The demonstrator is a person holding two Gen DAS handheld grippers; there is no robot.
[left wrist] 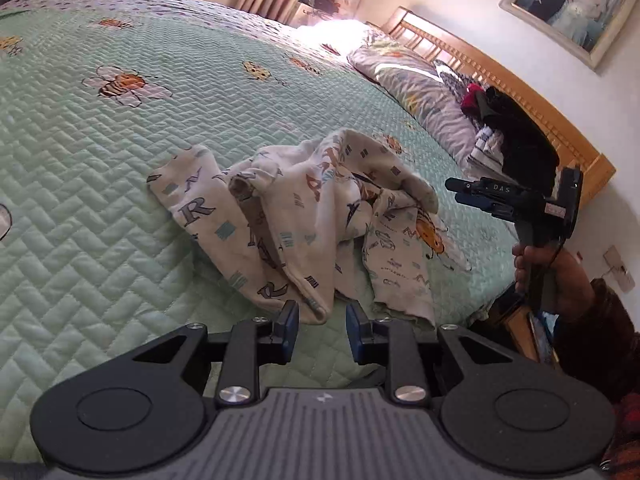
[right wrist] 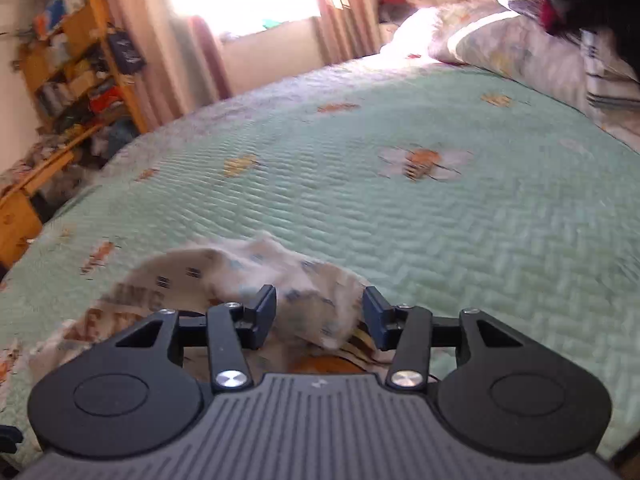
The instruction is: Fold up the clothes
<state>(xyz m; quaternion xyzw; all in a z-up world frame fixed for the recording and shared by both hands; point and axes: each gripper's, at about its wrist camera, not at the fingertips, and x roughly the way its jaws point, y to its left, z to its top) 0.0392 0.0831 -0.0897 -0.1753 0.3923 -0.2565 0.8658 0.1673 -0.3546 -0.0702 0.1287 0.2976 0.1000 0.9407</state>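
Observation:
A cream child's garment (left wrist: 304, 208) printed with letters lies crumpled on the green quilted bedspread (left wrist: 100, 152). My left gripper (left wrist: 322, 318) stands open at the garment's near hem, whose tip lies just ahead of the gap without touching the pads. In the right wrist view the same garment (right wrist: 224, 276) is blurred and bunched. My right gripper (right wrist: 320, 300) is open over it with a fold of cloth between the fingers, and the pads are clear of it. The left wrist view shows the right gripper (left wrist: 454, 192) at the garment's right side, held by a hand (left wrist: 536, 264).
Grey patterned pillows (left wrist: 416, 80) and a pile of dark clothes (left wrist: 516, 132) lie against the wooden headboard (left wrist: 520, 92). A framed picture (left wrist: 572, 4) hangs above. A cluttered wooden shelf (right wrist: 80, 60) and curtains (right wrist: 192, 40) stand beyond the bed's far side.

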